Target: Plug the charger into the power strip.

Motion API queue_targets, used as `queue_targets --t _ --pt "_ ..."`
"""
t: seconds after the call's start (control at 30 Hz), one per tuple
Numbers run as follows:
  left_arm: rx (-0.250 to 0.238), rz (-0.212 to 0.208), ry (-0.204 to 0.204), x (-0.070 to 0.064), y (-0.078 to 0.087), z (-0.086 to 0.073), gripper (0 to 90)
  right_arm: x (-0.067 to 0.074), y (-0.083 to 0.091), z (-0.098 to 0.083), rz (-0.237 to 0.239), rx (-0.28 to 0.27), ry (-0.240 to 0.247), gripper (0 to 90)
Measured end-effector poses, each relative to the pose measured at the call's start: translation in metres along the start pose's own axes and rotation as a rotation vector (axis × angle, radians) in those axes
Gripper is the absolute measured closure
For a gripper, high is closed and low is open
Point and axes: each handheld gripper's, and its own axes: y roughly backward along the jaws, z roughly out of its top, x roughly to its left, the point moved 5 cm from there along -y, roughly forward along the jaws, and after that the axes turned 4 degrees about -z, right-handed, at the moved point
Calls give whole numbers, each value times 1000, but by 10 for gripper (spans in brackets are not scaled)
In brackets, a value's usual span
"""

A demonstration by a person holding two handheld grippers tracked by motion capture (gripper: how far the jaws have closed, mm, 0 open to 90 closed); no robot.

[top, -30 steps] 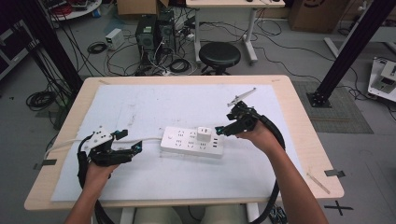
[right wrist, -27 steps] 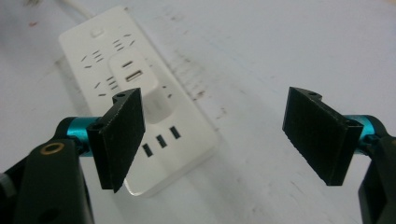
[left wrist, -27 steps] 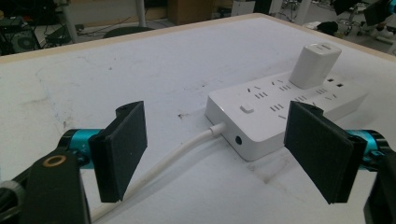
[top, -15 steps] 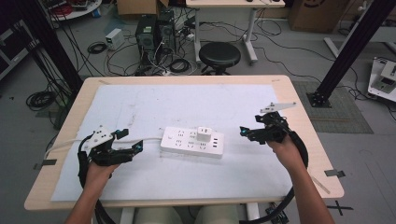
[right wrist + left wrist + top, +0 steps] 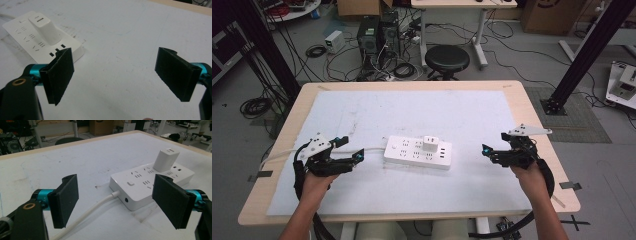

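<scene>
A white power strip (image 5: 418,152) lies in the middle of the white mat, with a white charger block (image 5: 430,145) plugged into it. Its white cable (image 5: 373,149) runs left toward my left gripper (image 5: 357,159), which rests open just left of the strip. In the left gripper view the strip (image 5: 150,183) and charger (image 5: 165,159) sit ahead between the spread jaws, and the cable (image 5: 95,208) passes under them. My right gripper (image 5: 490,153) stands open to the right of the strip, apart from it. In the right gripper view the strip (image 5: 32,37) and charger (image 5: 46,28) lie at upper left.
A white mat (image 5: 412,115) covers most of the wooden table (image 5: 542,130). Beyond the far edge stand a black stool (image 5: 447,59), computer cases and floor cables. Black frame posts rise at the left and right.
My right gripper has drawn back from the strip, moving right and toward the near edge, leaving the charger plugged in. The left gripper has stayed put.
</scene>
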Motion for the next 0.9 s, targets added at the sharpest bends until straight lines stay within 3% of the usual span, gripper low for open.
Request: queue_targets --t 0.43,0.9 --pt "-5 -3 1 -2 4 0 214 1 4 -14 -15 -7 -33 142" --pt "-13 8 9 1 8 -1 214 0 6 -18 -22 -5 -42 132"
